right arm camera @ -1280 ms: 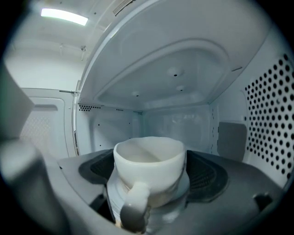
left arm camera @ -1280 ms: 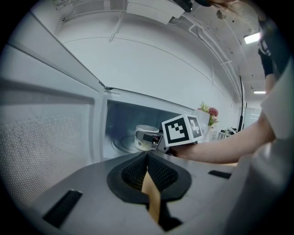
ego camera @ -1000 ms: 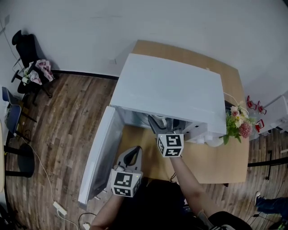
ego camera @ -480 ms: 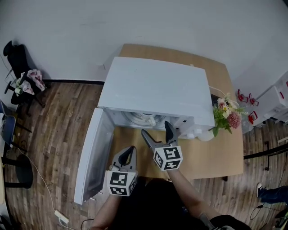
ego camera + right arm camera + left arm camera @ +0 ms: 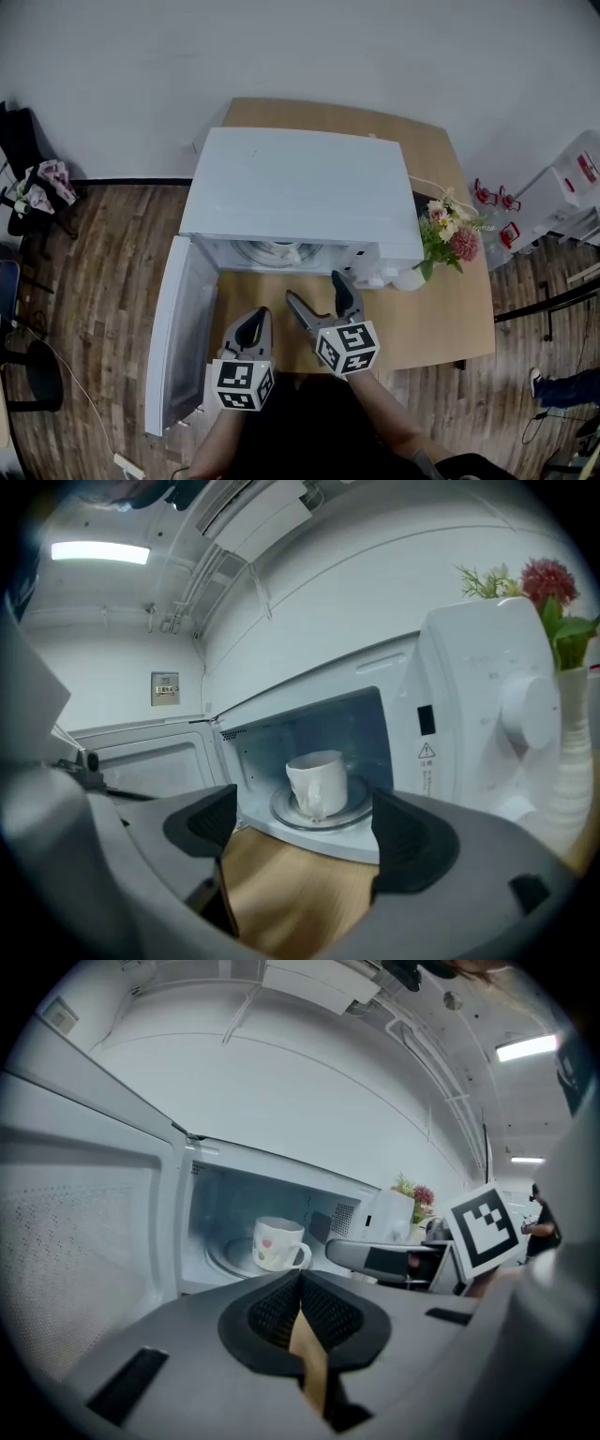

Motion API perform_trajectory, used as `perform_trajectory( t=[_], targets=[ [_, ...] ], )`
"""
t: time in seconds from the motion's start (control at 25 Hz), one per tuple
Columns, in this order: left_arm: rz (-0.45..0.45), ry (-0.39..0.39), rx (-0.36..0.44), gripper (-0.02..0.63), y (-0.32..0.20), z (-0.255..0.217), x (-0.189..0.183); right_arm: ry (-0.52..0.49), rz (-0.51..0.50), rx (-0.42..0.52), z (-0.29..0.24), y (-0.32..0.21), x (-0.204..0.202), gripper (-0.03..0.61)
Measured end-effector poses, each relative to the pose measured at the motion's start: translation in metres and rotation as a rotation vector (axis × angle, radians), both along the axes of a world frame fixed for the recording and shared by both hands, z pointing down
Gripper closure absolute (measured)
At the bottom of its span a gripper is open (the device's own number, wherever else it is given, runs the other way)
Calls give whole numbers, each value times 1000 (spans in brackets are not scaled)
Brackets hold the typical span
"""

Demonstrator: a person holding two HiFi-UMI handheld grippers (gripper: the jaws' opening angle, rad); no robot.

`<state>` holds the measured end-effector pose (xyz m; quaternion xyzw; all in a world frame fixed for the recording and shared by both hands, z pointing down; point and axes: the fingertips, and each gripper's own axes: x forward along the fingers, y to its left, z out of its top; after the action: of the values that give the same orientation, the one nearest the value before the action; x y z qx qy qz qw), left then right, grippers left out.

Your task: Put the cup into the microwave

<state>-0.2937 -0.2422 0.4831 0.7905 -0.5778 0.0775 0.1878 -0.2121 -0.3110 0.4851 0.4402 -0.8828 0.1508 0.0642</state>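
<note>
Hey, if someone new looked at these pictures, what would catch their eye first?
The big white microwave on the wooden table, its door swung open at left, with a white cup inside. In front, the right hand-held gripper is open and empty.

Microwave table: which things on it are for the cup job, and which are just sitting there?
For the job:
- white cup with a pink heart, inside on the glass plate
- white microwave, its door open
- right tongs, open, empty
- left tongs, shut

Just sitting there:
- pink and yellow flowers in a white vase
</note>
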Motion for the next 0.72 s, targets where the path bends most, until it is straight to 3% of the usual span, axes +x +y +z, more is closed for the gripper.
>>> perform_trajectory(
  t=[0.6,0.64,0.72],
  targets=[
    [32,26,-2,609,-15,-3,26,6,148,-6,-19,24,79,154],
    [30,26,-2,609,-15,-3,26,23,180,6,-21,24,87,186],
    [24,27,-2,609,-15,-3,27,57,239,37,-25,26,104,374]
  ],
)
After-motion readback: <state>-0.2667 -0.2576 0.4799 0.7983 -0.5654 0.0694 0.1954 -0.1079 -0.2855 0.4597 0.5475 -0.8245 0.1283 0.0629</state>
